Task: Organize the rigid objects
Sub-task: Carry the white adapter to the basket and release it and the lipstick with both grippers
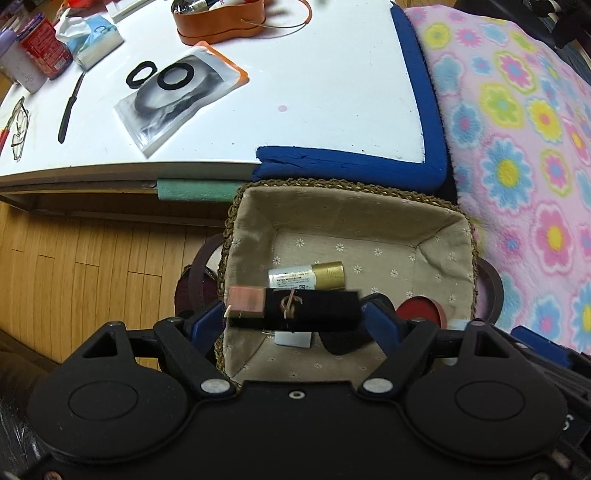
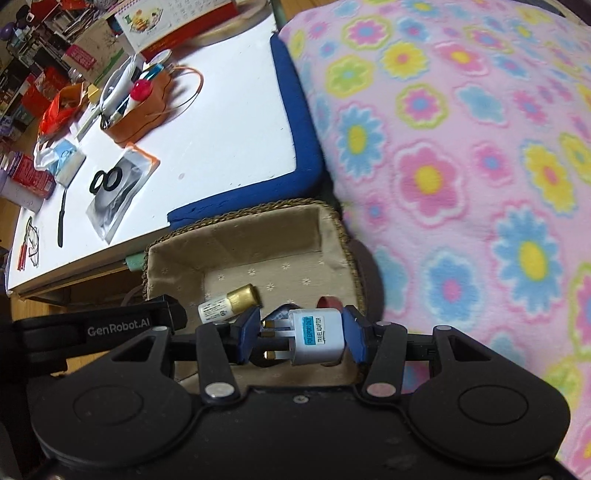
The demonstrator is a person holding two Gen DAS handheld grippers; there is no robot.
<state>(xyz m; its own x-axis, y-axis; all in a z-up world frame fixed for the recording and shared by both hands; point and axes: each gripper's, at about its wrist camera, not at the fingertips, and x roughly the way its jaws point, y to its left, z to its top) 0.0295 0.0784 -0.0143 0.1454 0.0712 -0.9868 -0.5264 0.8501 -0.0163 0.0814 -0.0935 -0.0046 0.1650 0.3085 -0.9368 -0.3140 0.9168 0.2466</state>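
A woven basket with a beige floral lining (image 1: 332, 210) (image 2: 258, 229) stands on the floor below the table edge. In it lie a white tube with a gold cap (image 1: 306, 276) (image 2: 229, 302) and a red round thing (image 1: 421, 308). My left gripper (image 1: 295, 314) is shut on a black bar with a copper end (image 1: 291, 308), held crosswise over the basket. My right gripper (image 2: 301, 338) is shut on a white travel adaptor with a blue label (image 2: 317, 336), also over the basket. The left gripper's body (image 2: 96, 325) shows in the right wrist view.
A white table (image 1: 295, 92) with a blue padded corner (image 1: 417, 92) holds black rings on a plastic bag (image 1: 173, 96), a black pen (image 1: 68, 110), glasses (image 1: 18, 127), a tissue pack (image 1: 92, 40), a red can (image 1: 44, 48) and an orange holder (image 1: 221, 18). A flowered pink blanket (image 1: 524, 147) lies right. Wooden floor (image 1: 92, 277) lies left.
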